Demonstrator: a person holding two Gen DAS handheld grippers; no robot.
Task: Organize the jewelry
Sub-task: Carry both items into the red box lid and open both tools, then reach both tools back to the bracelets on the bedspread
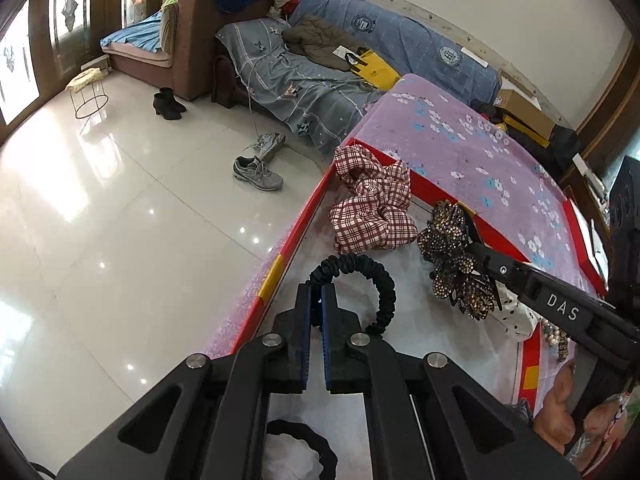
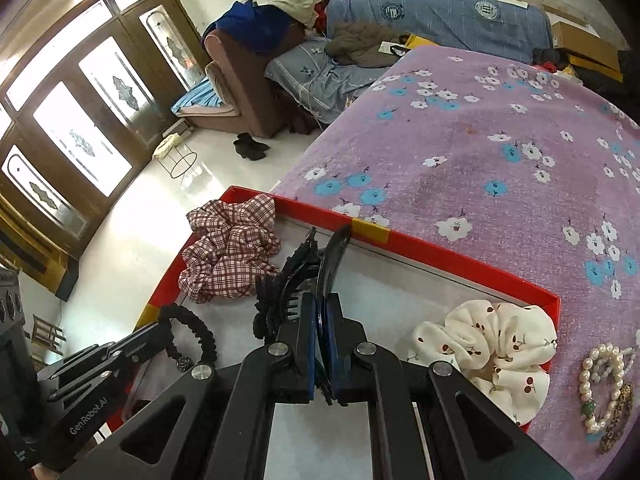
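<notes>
- Left wrist view: at lower centre my left gripper point(image 1: 319, 300) has its jaws clamped on a black hair tie point(image 1: 362, 276), whose loop arcs up and right of the fingertips over the white floor of the red tray point(image 1: 298, 236).
- Above it, mid-frame, a red-checked scrunchie point(image 1: 370, 204) lies against the tray's far corner.
- At centre right my right gripper point(image 1: 476, 248) comes in from the right edge, carrying a rhinestone flower hair clip point(image 1: 456, 256).
- Behind the tray, the purple flowered cloth point(image 1: 460, 140) fills the upper right.
- Right wrist view: at lower centre the right gripper point(image 2: 321, 312) is closed on the black hair clip point(image 2: 312, 268), which sticks up past the fingertips.
- The checked scrunchie point(image 2: 232, 256) sits left of centre; the left gripper point(image 2: 160, 330) and hair tie point(image 2: 192, 332) are at lower left.
- At lower right a white cherry-print scrunchie point(image 2: 492, 352) lies in the tray's corner, with a pearl bracelet point(image 2: 604, 384) just outside on the cloth.
</notes>
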